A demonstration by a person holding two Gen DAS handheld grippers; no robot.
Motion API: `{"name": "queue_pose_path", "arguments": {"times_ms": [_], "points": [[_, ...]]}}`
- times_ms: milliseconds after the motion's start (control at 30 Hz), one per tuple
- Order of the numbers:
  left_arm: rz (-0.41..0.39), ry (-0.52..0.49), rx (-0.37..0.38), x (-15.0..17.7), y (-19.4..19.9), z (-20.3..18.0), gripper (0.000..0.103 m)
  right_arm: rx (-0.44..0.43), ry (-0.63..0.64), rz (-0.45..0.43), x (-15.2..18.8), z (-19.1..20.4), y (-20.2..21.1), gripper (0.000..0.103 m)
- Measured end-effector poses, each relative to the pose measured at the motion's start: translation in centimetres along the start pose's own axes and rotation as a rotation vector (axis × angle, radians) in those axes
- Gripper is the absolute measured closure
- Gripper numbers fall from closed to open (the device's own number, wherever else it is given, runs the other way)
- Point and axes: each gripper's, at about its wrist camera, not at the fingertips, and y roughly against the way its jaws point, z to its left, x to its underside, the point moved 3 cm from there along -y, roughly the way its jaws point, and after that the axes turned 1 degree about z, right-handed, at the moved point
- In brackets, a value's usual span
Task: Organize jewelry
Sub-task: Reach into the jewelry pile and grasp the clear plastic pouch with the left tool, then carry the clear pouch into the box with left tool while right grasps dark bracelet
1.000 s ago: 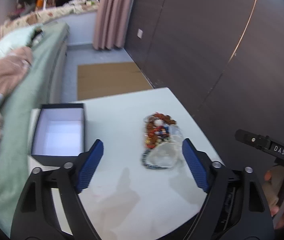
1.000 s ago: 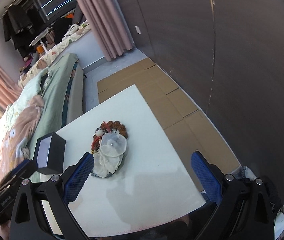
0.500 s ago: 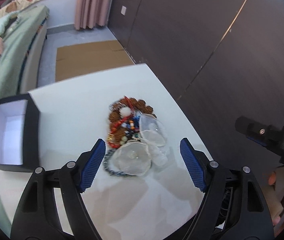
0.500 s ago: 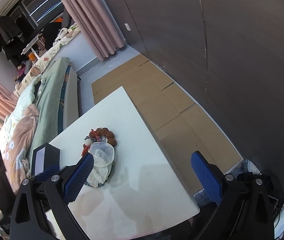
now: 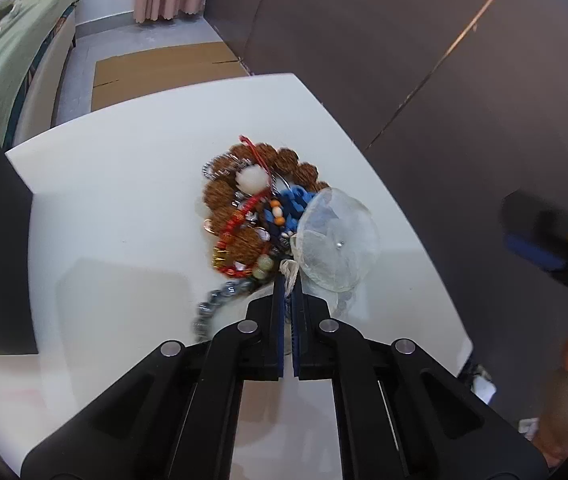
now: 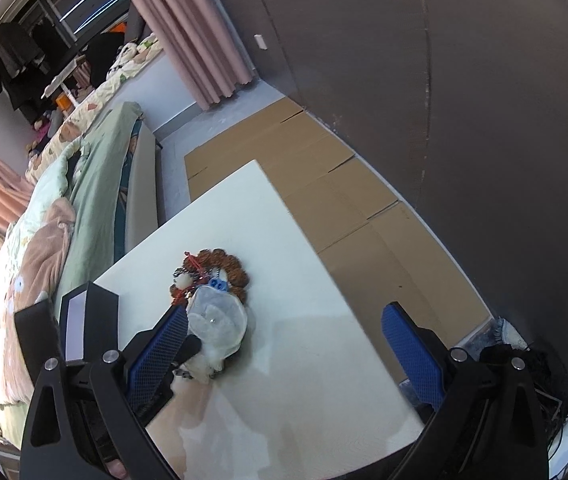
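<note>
Translucent shell discs (image 5: 334, 240) lie at the near edge of the jewelry heap (image 5: 252, 216), just ahead of my left gripper (image 5: 289, 280). Its jaws are pressed together on a whitish strand (image 5: 290, 274) at the base of those discs. Brown bead bracelets, red cord, blue charms and a grey chain are tangled beyond and to the left of the tips, all resting on the white table (image 5: 124, 200). My right gripper (image 6: 284, 332) hangs with jaws spread wide, nothing between them. A black box (image 5: 2, 260) sits far left of my left jaws; only the right view shows its pale interior (image 6: 74, 330), contents not discernible. The left view alone resolves individual beads.
</note>
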Motion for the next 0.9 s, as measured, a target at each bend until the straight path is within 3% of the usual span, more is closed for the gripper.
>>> {"name": "queue_pose_path", "arguments": {"times_ms": [200,400,567,800,900], "points": [[-0.044,0.028,0.009,0.0,2.9,2.3,0.1,-0.043,0.02,0.038,0.5,1.8,-1.4,0.017],[-0.093,0.053,0.011,-0.4,5.4,4.0,0.1,-0.074,0.038,0.113,1.4,3.4,-3.9,0.038],[-0.116,0.078,0.007,-0.3,6.6,5.4,0.1,-0.036,0.062,0.155,1.8,4.2,-5.9,0.057],[-0.151,0.115,0.012,0.0,8.8,7.1,0.1,0.029,0.089,0.227,2.2,4.5,-9.2,0.066],[-0.163,0.123,0.013,0.3,9.5,7.4,0.1,0.031,0.082,0.242,2.5,4.5,-10.0,0.082]]}}
